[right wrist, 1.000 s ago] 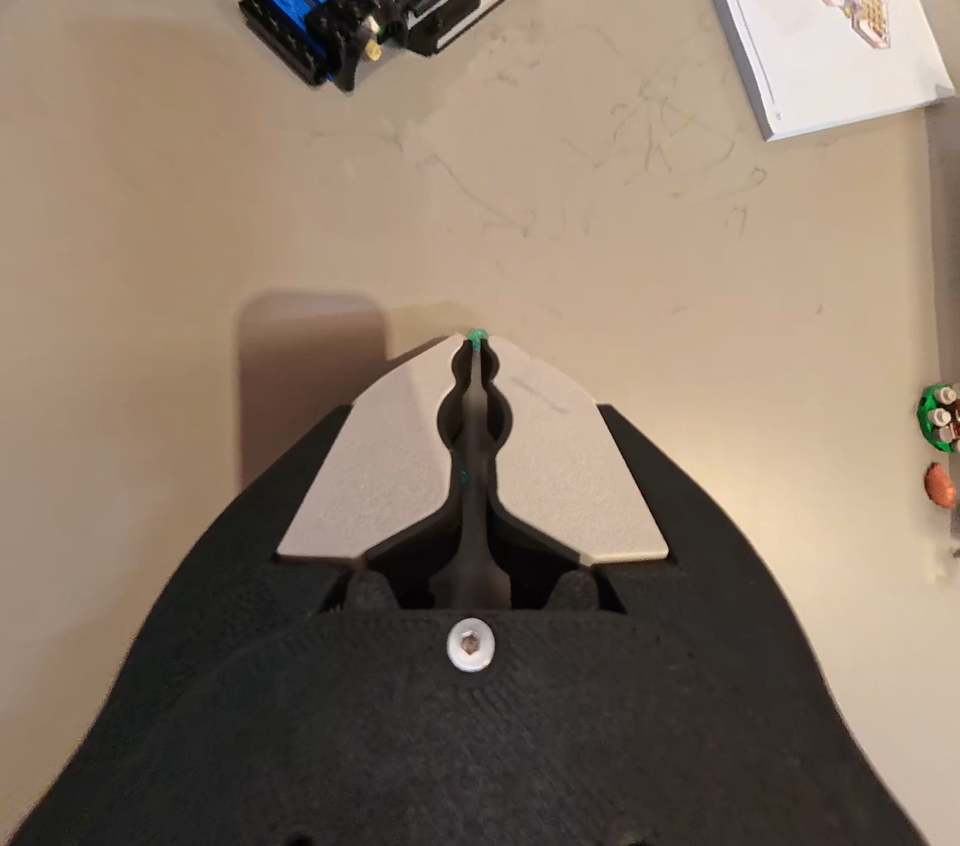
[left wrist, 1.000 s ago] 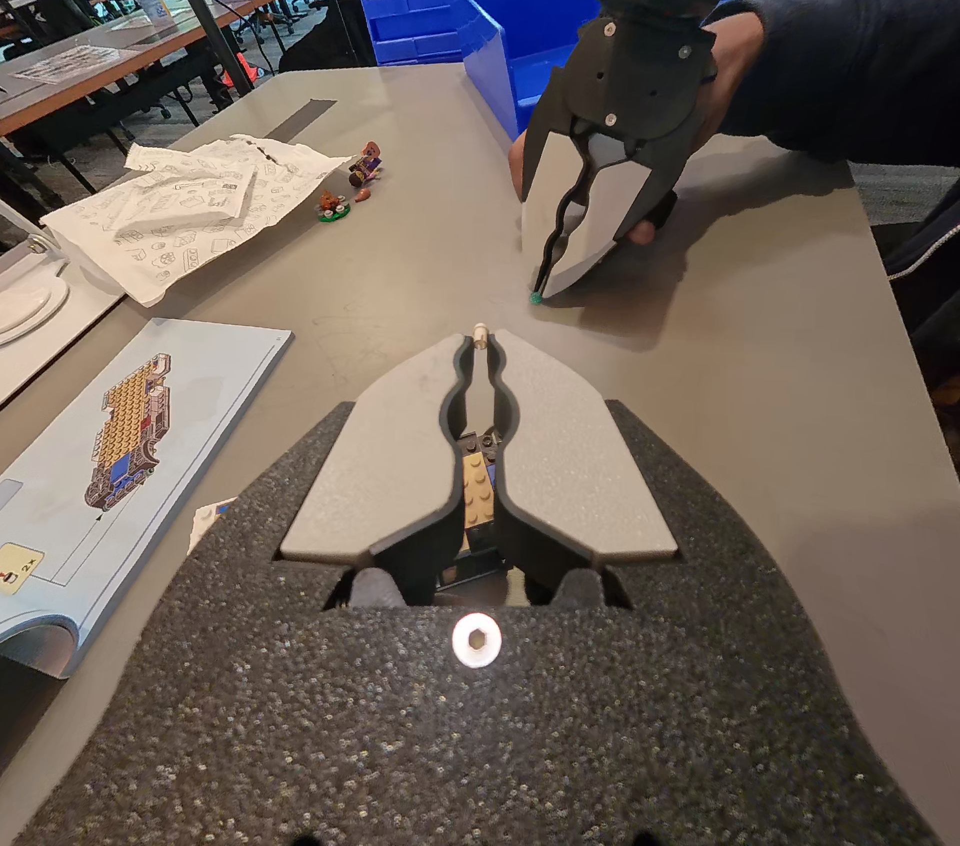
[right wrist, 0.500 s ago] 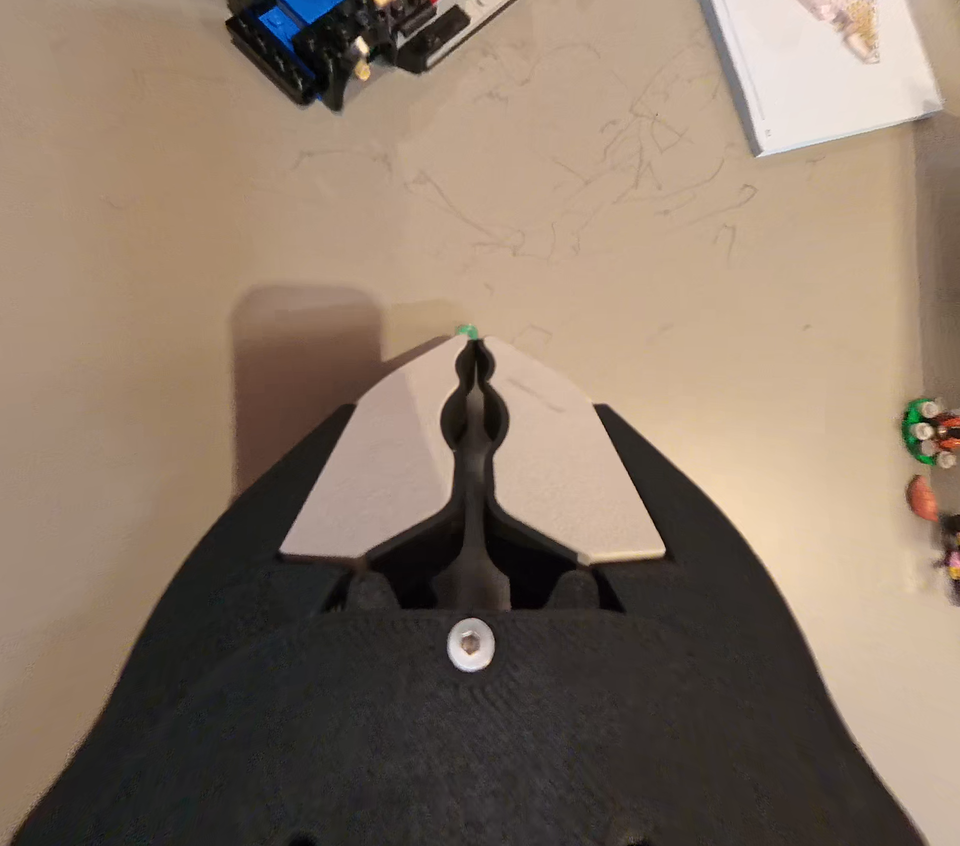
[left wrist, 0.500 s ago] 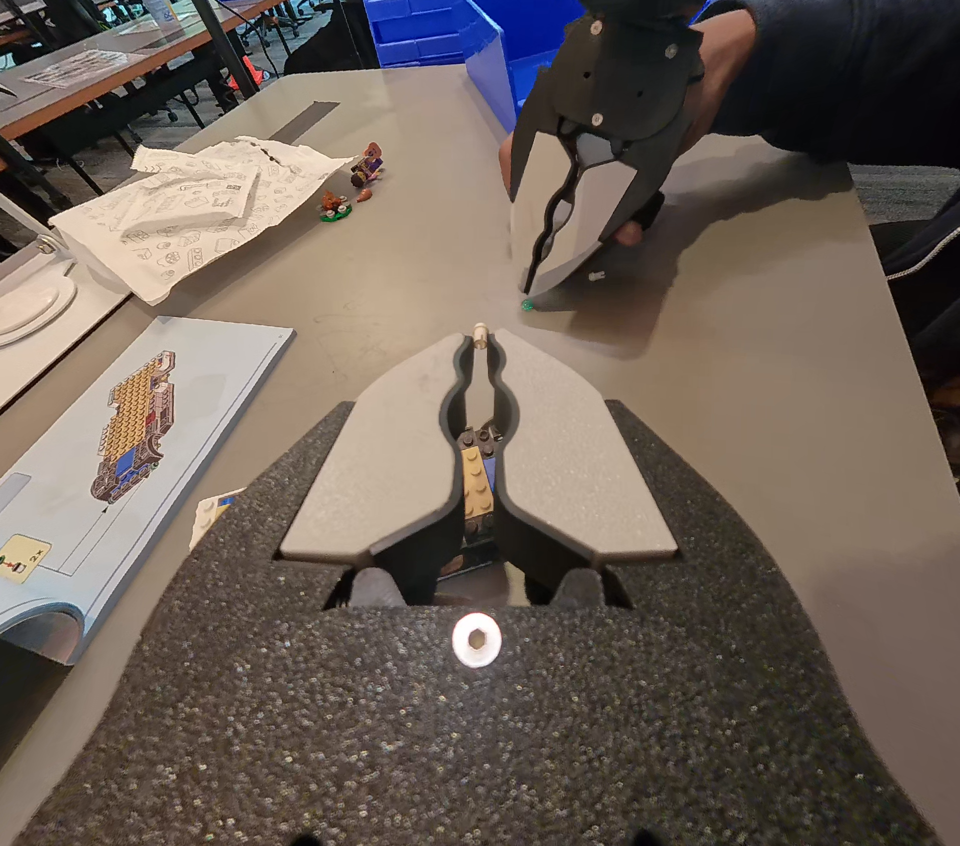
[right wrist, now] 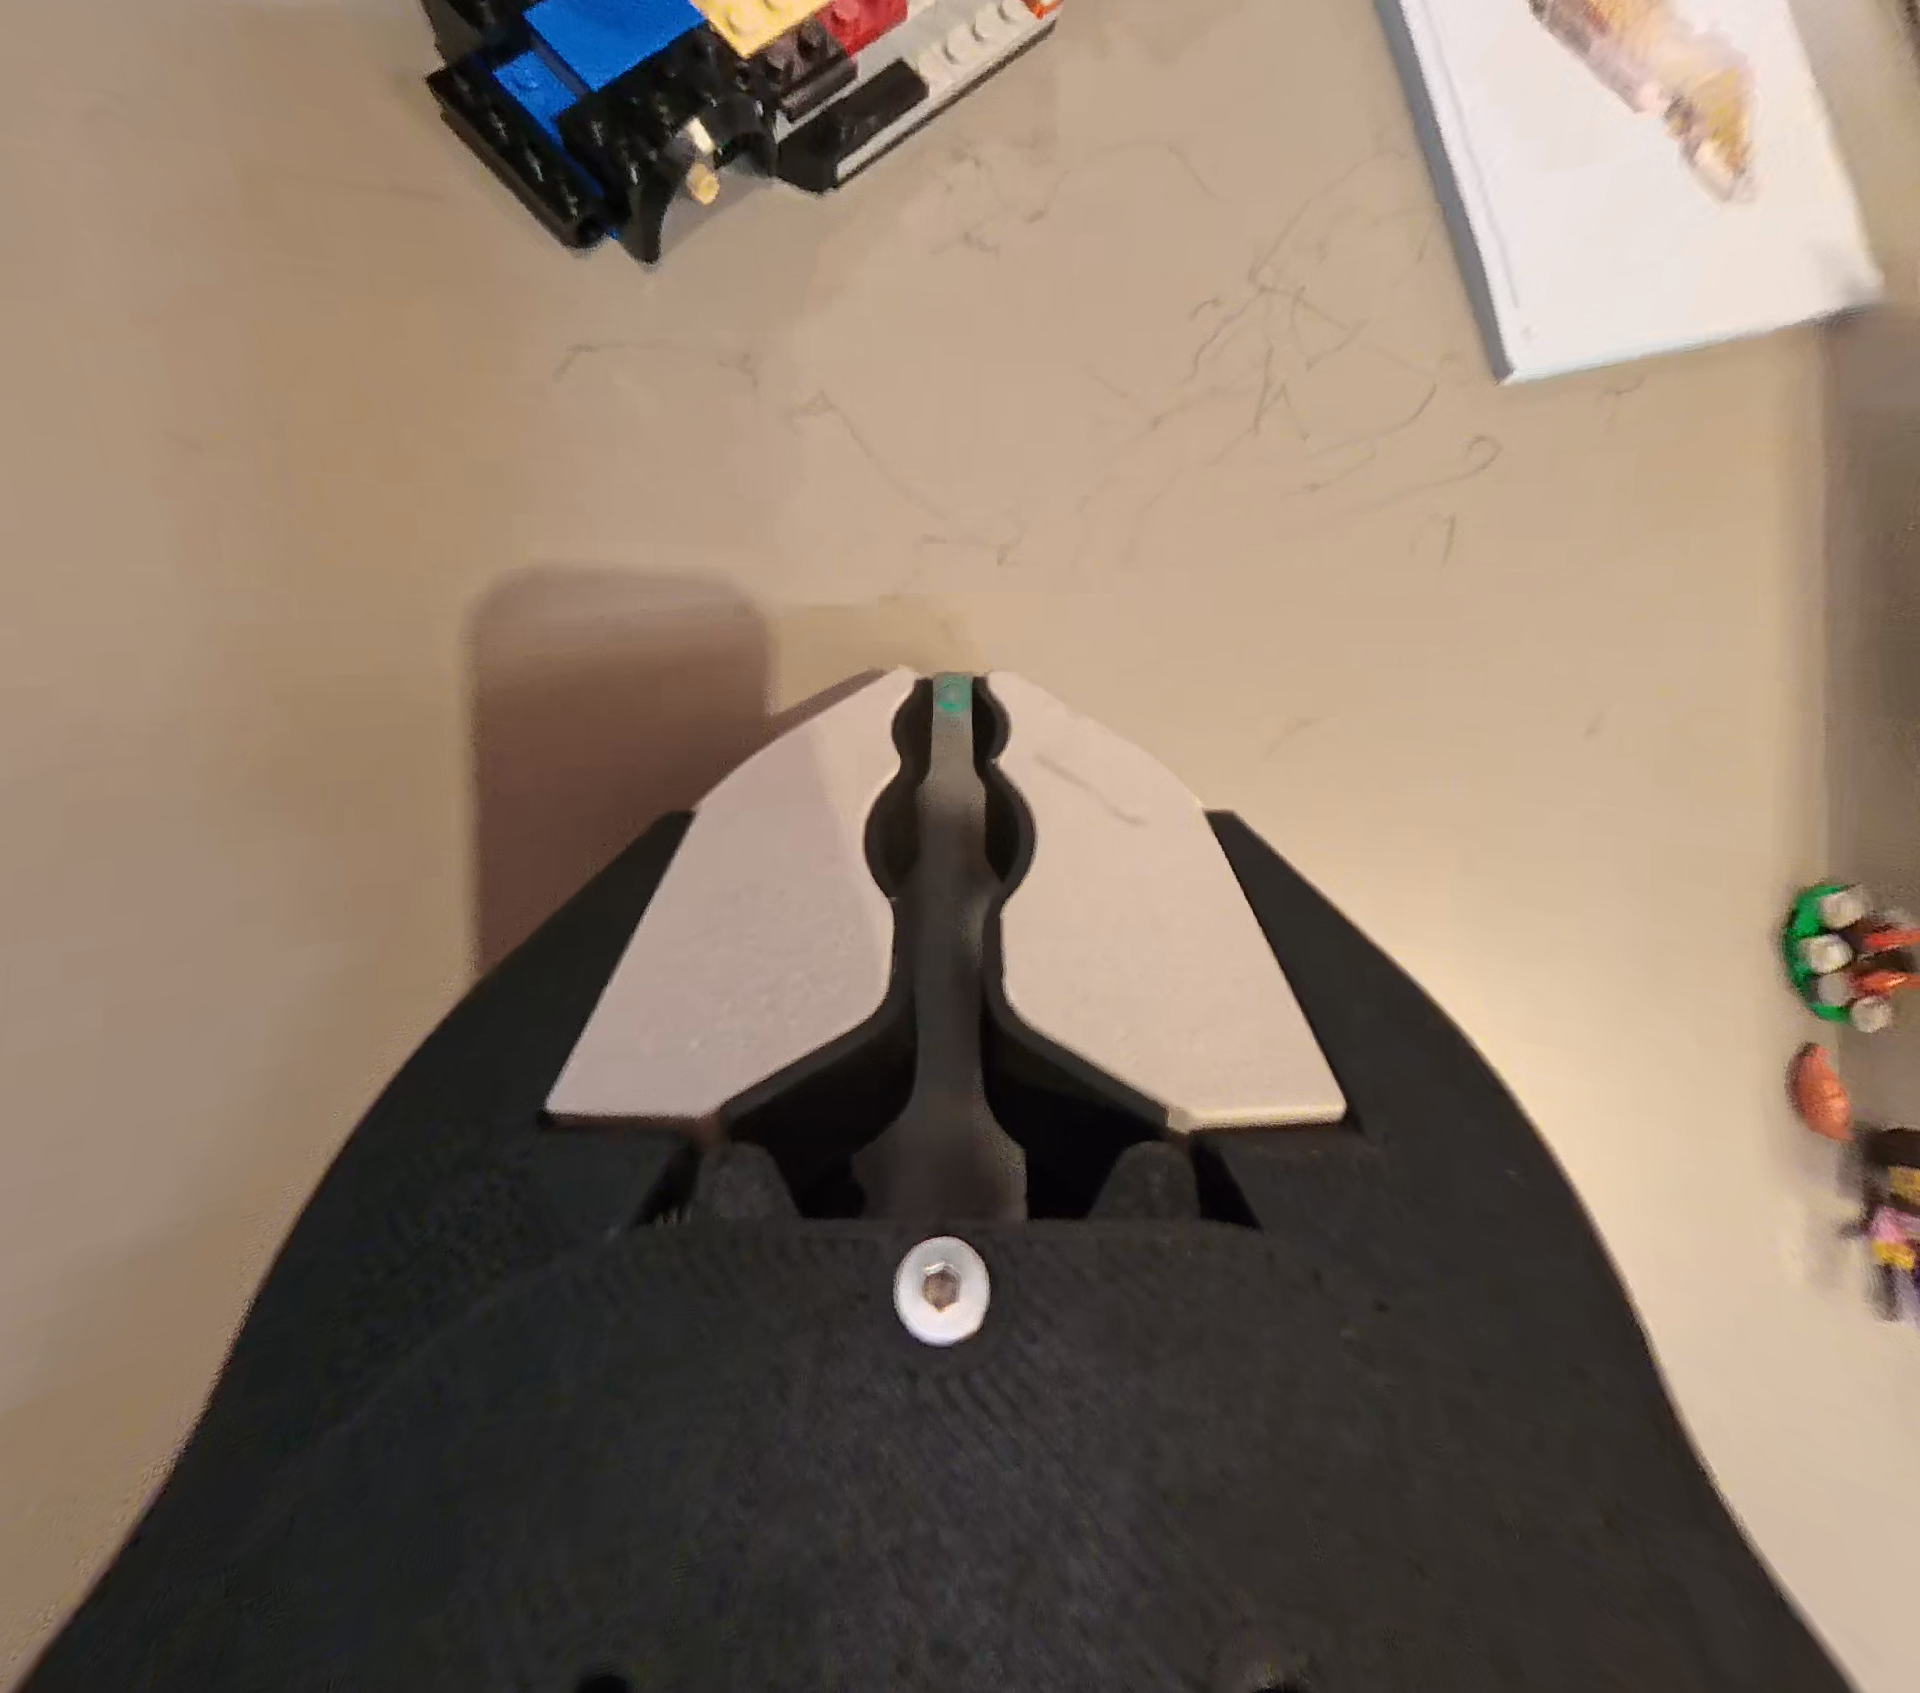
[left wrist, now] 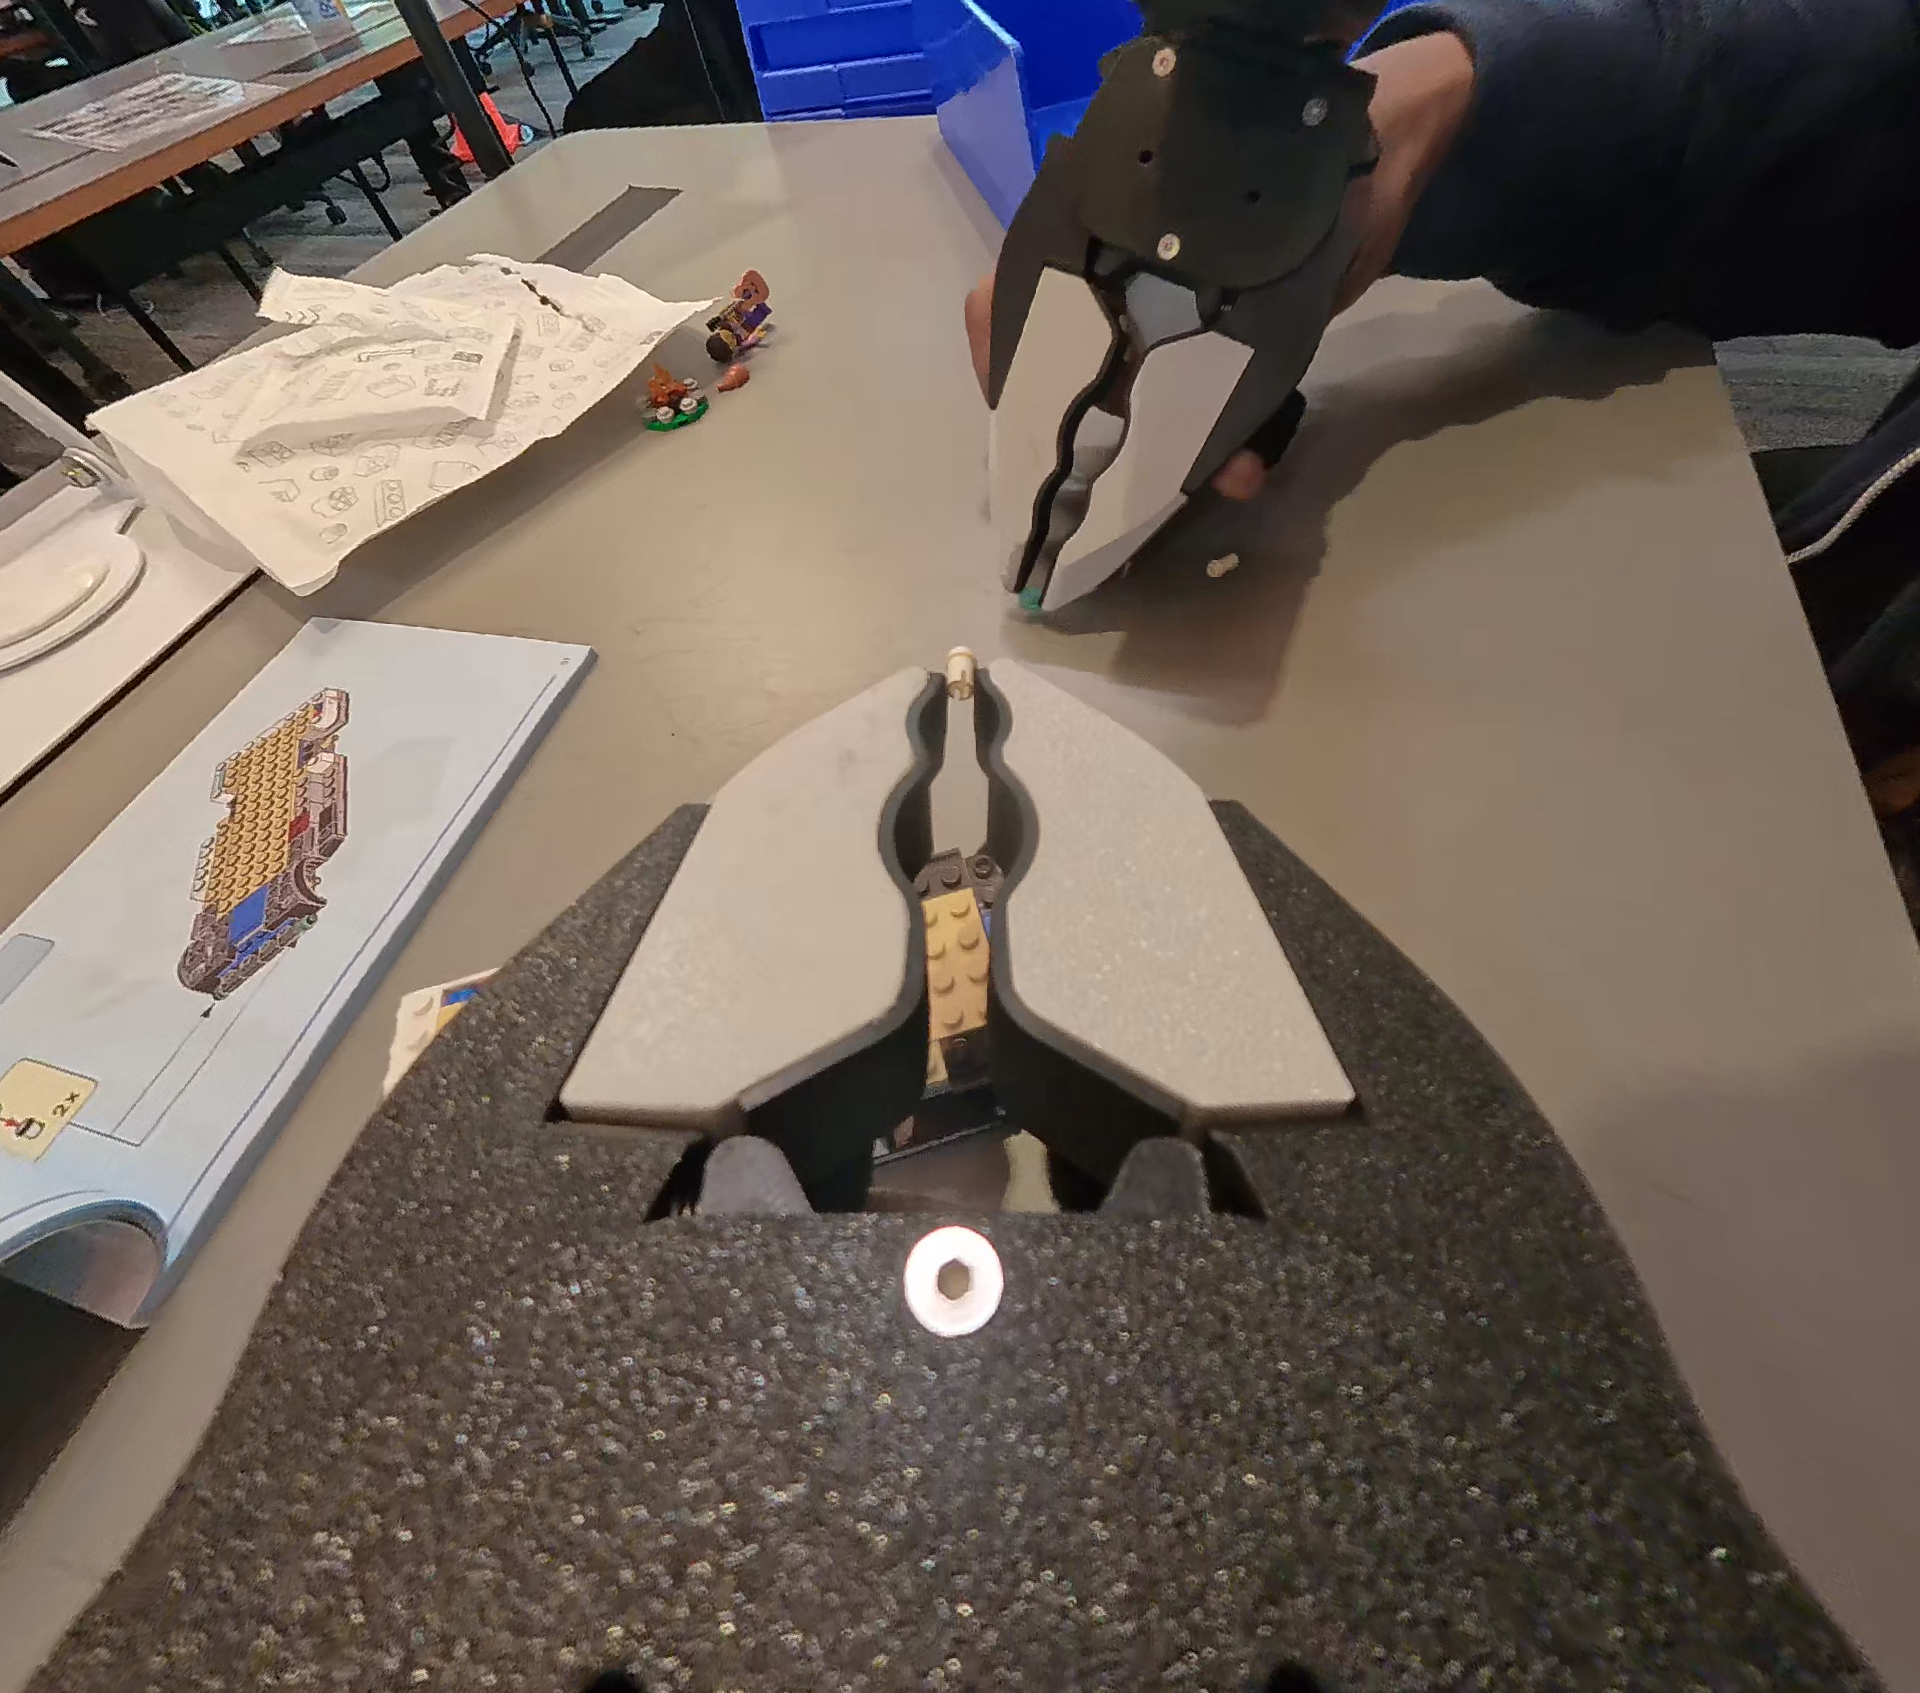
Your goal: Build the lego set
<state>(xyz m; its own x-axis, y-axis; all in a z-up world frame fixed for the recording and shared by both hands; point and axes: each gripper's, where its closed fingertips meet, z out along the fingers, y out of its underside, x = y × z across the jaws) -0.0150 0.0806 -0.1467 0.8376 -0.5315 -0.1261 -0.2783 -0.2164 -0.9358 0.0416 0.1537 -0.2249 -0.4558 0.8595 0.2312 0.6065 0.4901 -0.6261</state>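
Left gripper (left wrist: 961,687) pinching cream peg (left wrist: 959,669)

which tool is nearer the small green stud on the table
Right. The right tool has its tips around the small green stud; the left tool sits nearer the camera, pinching a cream peg.
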